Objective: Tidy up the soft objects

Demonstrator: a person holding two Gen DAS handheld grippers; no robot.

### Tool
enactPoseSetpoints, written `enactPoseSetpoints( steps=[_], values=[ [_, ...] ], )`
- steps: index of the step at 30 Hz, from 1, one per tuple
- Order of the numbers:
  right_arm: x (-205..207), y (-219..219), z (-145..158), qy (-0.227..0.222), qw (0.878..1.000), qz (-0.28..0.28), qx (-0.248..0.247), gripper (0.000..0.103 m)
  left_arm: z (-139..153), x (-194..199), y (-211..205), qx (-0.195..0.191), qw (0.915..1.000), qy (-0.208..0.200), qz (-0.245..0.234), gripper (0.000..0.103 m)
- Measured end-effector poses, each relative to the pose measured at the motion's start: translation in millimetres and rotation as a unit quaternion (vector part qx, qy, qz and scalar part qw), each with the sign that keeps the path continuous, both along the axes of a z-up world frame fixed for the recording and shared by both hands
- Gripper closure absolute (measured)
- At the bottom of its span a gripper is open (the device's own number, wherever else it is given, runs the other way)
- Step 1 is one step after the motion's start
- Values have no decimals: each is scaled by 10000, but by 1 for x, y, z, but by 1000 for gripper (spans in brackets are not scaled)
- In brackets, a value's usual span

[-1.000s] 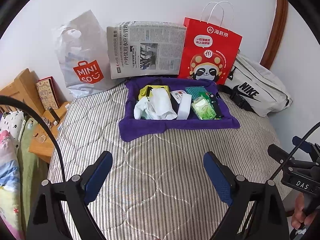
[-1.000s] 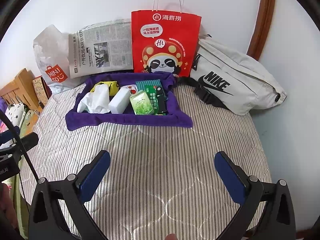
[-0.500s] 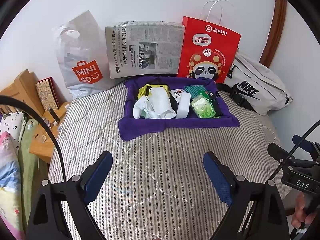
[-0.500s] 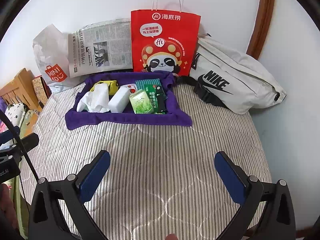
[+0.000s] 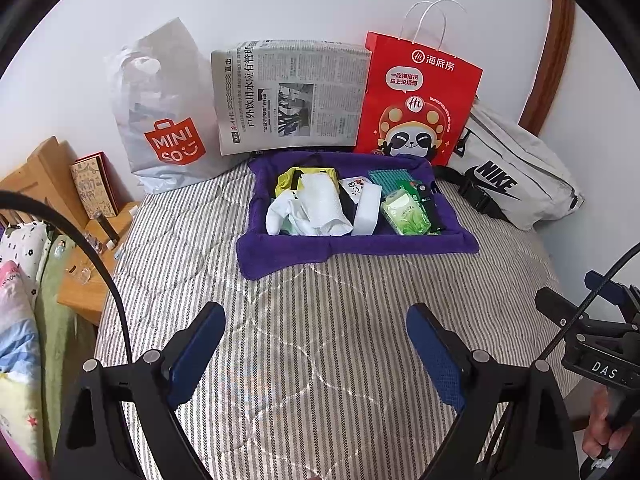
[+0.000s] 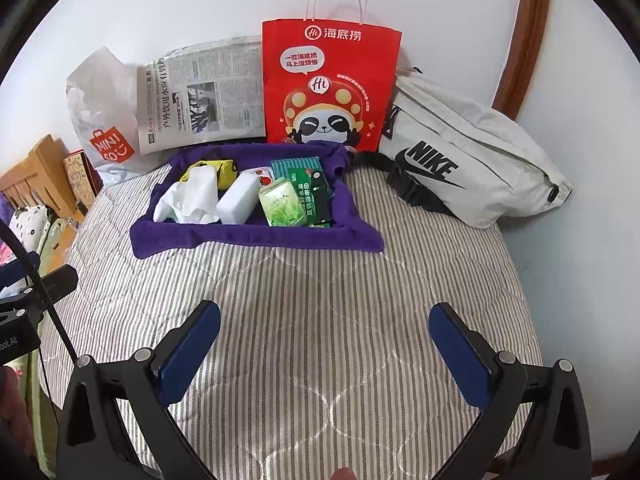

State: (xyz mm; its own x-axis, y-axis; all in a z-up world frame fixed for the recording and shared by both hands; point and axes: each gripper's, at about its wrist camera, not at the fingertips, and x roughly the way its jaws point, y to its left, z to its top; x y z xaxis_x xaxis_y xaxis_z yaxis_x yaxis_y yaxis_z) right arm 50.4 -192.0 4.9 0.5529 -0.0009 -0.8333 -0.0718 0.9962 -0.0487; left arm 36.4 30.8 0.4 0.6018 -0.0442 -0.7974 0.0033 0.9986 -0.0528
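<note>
A purple cloth tray (image 5: 352,246) (image 6: 256,236) lies on the striped bed. It holds white socks and tissue (image 5: 316,208) (image 6: 192,200), a yellow pouch (image 5: 288,178) (image 6: 224,170), a white pack (image 5: 368,210) (image 6: 238,198), a green tissue pack (image 5: 406,212) (image 6: 282,202) and a dark green packet (image 6: 314,188). My left gripper (image 5: 316,328) is open and empty, well in front of the tray. My right gripper (image 6: 324,328) is open and empty, also in front of it.
Against the wall stand a Miniso plastic bag (image 5: 160,112), a newspaper (image 5: 292,96), a red paper bag (image 5: 416,100) and a white Nike bag (image 5: 516,172) (image 6: 468,152). A wooden bedside shelf (image 5: 60,200) is at the left edge of the bed.
Both views have drifted slightly; the tray sits a little higher in the frames. Both grippers stay open and empty.
</note>
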Motion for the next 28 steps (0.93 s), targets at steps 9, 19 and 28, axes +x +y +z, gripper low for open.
enactPoseSetpoints(
  steps=[9, 19, 28],
  values=[
    [0, 2, 0, 28, 10000, 9, 7, 0, -1, 0, -1, 11, 10000, 19, 29, 11],
    [0, 2, -5, 81, 9999, 52, 98, 0, -3, 0, -3, 1, 10000, -79, 20, 6],
    [12, -2, -35, 379, 9991, 35, 183, 0, -16, 8, 3, -253, 9993, -265, 32, 6]
  ],
)
